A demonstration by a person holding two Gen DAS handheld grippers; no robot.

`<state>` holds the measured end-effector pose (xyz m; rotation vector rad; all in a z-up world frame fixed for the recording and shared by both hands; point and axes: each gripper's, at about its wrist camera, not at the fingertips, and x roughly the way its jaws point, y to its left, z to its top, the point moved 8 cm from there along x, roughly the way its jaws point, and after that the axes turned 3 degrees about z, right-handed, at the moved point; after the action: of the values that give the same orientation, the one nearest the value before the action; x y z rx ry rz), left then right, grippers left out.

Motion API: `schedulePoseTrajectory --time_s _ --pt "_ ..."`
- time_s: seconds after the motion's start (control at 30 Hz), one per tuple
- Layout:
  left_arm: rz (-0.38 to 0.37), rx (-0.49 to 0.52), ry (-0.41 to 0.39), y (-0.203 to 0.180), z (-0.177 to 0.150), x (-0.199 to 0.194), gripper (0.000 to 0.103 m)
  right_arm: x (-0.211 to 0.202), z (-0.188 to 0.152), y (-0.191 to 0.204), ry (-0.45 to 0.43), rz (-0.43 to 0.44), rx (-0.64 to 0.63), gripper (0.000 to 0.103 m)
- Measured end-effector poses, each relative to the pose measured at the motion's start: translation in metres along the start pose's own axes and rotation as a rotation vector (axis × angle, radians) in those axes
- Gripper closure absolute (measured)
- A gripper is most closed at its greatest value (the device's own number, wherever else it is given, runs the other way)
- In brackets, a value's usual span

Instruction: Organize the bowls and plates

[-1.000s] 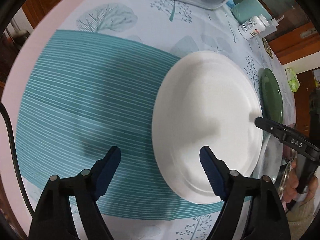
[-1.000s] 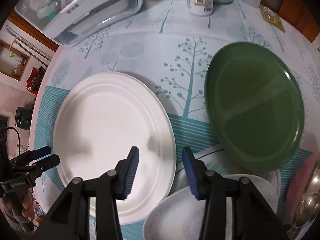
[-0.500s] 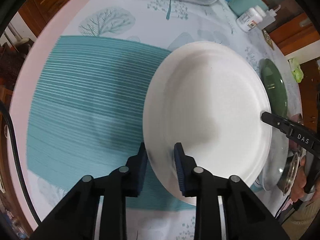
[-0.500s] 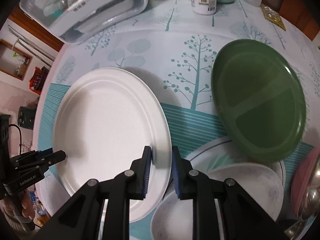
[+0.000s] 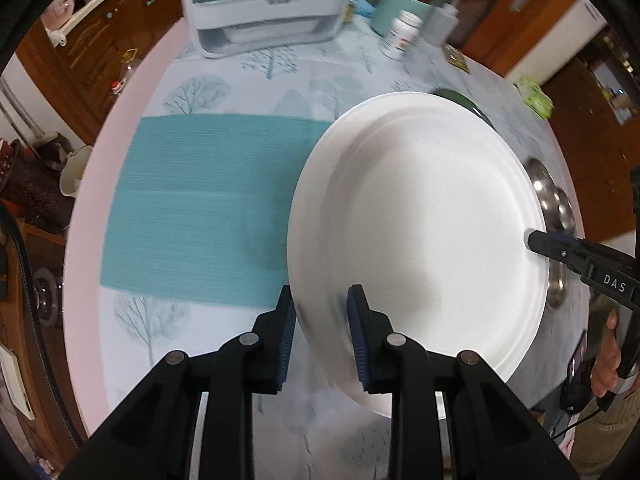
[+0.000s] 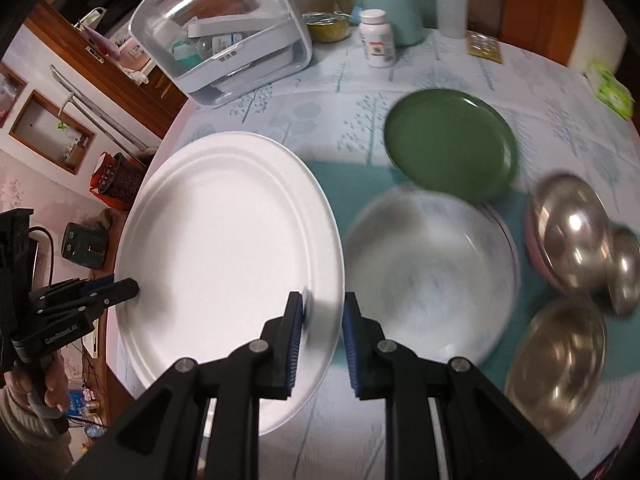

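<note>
1. The white plate (image 5: 416, 240) is the thing in hand. It is held in the air above the table, between the two grippers, and it looks a little tilted. It is lifted clear of the teal placemat (image 5: 200, 208), which lies to its left in the left wrist view.

2. The left gripper (image 5: 322, 336) is closed on the near rim of the plate: one blue pad is under the rim and the other is on top. The right gripper (image 6: 322, 340) pinches the opposite rim in the same way. I judge that two holds on opposite edges are used because the plate is wide and thin, so one pinch alone would let it tip.

3. Beside the plate, in the right wrist view, a white bowl (image 6: 432, 280) rests on the placement area, blurred. Behind it lies the green plate (image 6: 450, 144), flat on the tablecloth.

4. To the right are steel bowls (image 6: 576, 236); one seems to sit on a pink dish, but blur makes this uncertain.

5. At the far side stand a clear storage box (image 6: 224, 40), a pill bottle (image 6: 378, 38) and a teal canister (image 6: 390, 8), well apart from the dishes.

6. The task seems at an early stage, since the dishes are spread out and not stacked.
</note>
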<state>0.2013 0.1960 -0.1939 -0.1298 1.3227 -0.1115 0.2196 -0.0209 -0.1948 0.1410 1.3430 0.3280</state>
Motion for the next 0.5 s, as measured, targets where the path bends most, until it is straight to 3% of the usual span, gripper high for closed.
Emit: schedulePoseTrajectory --time_s 0.2,0.5 --pt "-0.047 0.026 0.041 -0.013 -0.063 0.01 0.079 -0.008 -0.063 -0.009 0.021 -0.027 0.02 0.083" --pt "-0.048 0.04 0.048 -0.027 -0.113 0.034 0.079 0.003 -0.125 -0.022 0.045 -0.07 0.005 0.083"
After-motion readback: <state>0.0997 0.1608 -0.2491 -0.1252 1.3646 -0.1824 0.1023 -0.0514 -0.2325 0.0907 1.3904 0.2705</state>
